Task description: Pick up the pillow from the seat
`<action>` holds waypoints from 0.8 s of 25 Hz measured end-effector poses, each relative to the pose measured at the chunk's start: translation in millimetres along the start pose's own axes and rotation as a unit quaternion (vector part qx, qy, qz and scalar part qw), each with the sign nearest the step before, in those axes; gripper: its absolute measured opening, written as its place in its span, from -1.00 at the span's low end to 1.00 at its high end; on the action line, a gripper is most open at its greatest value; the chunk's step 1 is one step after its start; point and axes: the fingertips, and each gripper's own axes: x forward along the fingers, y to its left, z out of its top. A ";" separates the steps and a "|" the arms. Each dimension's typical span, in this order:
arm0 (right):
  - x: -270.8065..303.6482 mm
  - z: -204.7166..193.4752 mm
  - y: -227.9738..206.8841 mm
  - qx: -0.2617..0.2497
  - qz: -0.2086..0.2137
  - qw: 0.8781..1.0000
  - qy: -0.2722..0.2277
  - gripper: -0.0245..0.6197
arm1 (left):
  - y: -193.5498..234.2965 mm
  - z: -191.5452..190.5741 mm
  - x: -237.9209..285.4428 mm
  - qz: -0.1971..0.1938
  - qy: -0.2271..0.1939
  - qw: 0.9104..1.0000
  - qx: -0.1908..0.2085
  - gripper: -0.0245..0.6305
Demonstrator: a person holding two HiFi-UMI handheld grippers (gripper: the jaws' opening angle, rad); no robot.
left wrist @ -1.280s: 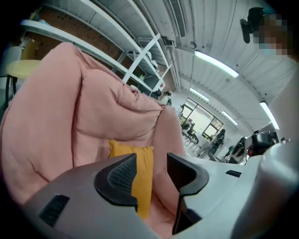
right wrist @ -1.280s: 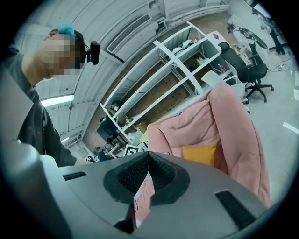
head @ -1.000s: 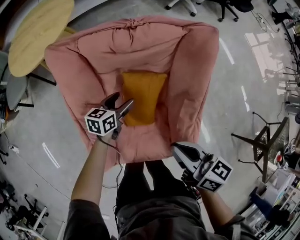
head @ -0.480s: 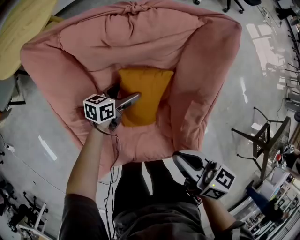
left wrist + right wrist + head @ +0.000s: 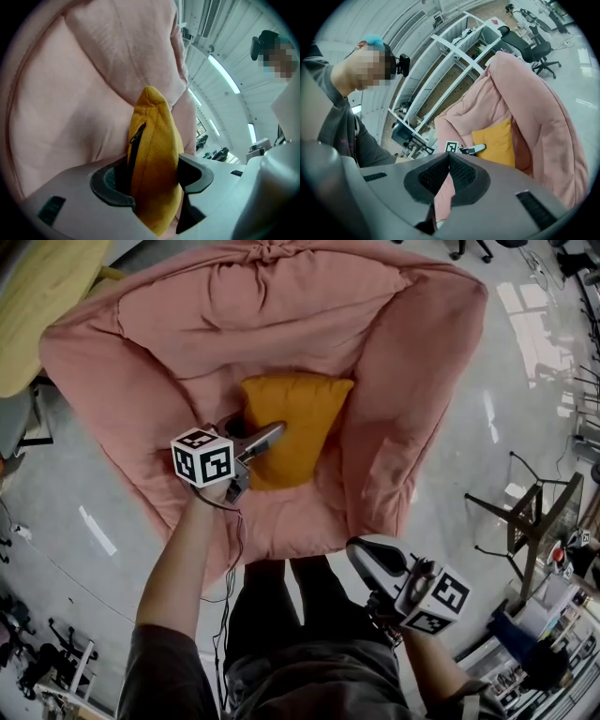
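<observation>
One pillow (image 5: 298, 423), mustard yellow, lies in the hollow of one pink padded seat (image 5: 187, 324) in the head view. The left tongs (image 5: 267, 439) reach over its near left corner from the seat's left side. The right tongs (image 5: 364, 557) hang low, just off the seat's front right corner and well apart from the pillow. That makes two tongs, one at work.

In the left gripper view the jaws are squeezed in on the pillow's (image 5: 157, 159) edge, one on each face, and the fabric bulges out above and below them. A dark zip (image 5: 136, 136) runs along the seam just beside the left-hand jaw, with the pink seat (image 5: 70, 93) behind. The bite looks to take only the border of a soft, stuffed thing, so the lift is best made slowly and straight up. The squeeze should be kept firm until the hanging corner clears the seat's raised sides. A jerk or a sideways drag across the padding could pull the fabric out of the jaws.

In the right gripper view the jaws meet at their tips with nothing between them. Beyond them the pillow (image 5: 499, 140) sits in the seat (image 5: 539, 108) with the left tongs (image 5: 472, 149) on it. I judge the empty pair free to steady the pillow's far side if it sags.
</observation>
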 end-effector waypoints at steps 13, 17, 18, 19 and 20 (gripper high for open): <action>-38.4 52.4 54.2 -0.062 0.038 0.996 -0.057 -0.89 | -141.2 75.9 -46.3 -0.006 -0.060 0.992 0.108 -0.13; -50.6 83.1 79.7 -0.097 0.055 0.990 -0.091 -0.89 | -192.9 108.1 -70.0 -0.011 -0.084 0.985 0.149 -0.13; -53.9 89.9 87.4 -0.105 0.059 0.988 -0.099 -0.89 | -205.5 113.7 -76.4 -0.011 -0.088 0.983 0.160 -0.13; -57.2 96.0 95.4 -0.114 0.064 0.986 -0.105 -0.89 | -217.7 118.7 -83.0 -0.010 -0.092 0.981 0.171 -0.13; -60.3 101.3 103.5 -0.122 0.068 0.984 -0.111 -0.89 | -229.6 123.2 -90.0 -0.009 -0.095 0.979 0.182 -0.13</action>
